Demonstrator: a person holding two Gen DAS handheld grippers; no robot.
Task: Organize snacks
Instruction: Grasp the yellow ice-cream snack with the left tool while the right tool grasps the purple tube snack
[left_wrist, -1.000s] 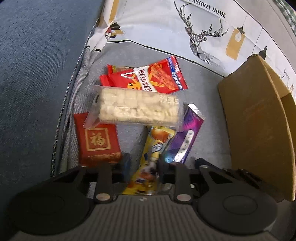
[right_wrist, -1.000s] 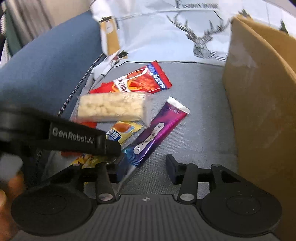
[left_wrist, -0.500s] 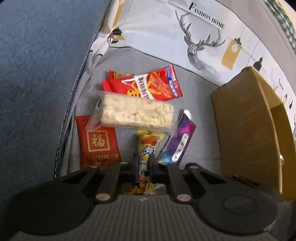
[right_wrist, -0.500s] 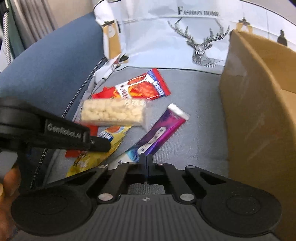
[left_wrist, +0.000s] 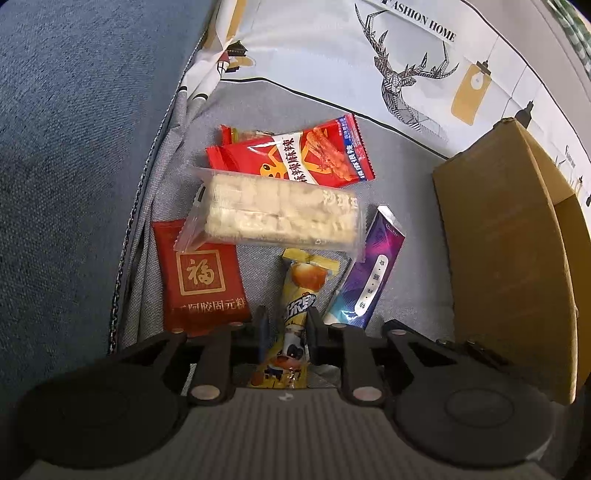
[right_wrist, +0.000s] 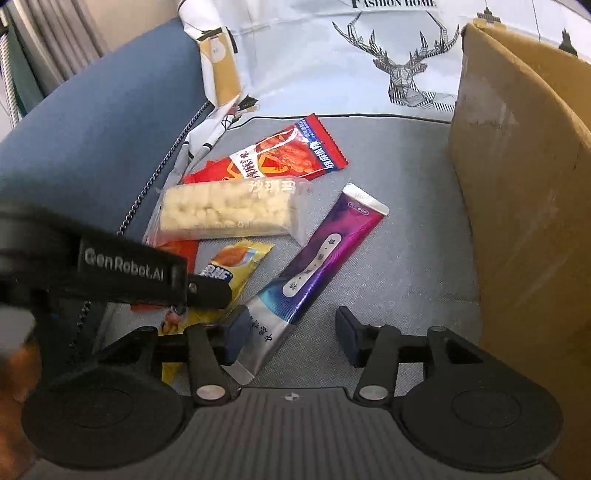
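Left wrist view: the left tongs (left_wrist: 284, 328), just reopened a little, straddle the tail of a yellow wrapper (left_wrist: 295, 317) lying on a grey cushion (left_wrist: 406, 236) below a clear rice bar (left_wrist: 277, 218); whether the pads press it I cannot tell. Right wrist view: the right tongs (right_wrist: 291, 332), just reopened, stand apart around the purple sachet (right_wrist: 314, 273), its silver end beside one pad, near the box (right_wrist: 517, 221). Both packs look light, limp and slick, best pinched flat at a sealed end.

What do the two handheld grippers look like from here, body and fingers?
The left gripper and the right gripper share one build: a ribbed grey body with a small white logo, two round black discs, black linkage arms with silver pins, and dark blue pads. The left one's side reads "GenRobot.AI" in white.
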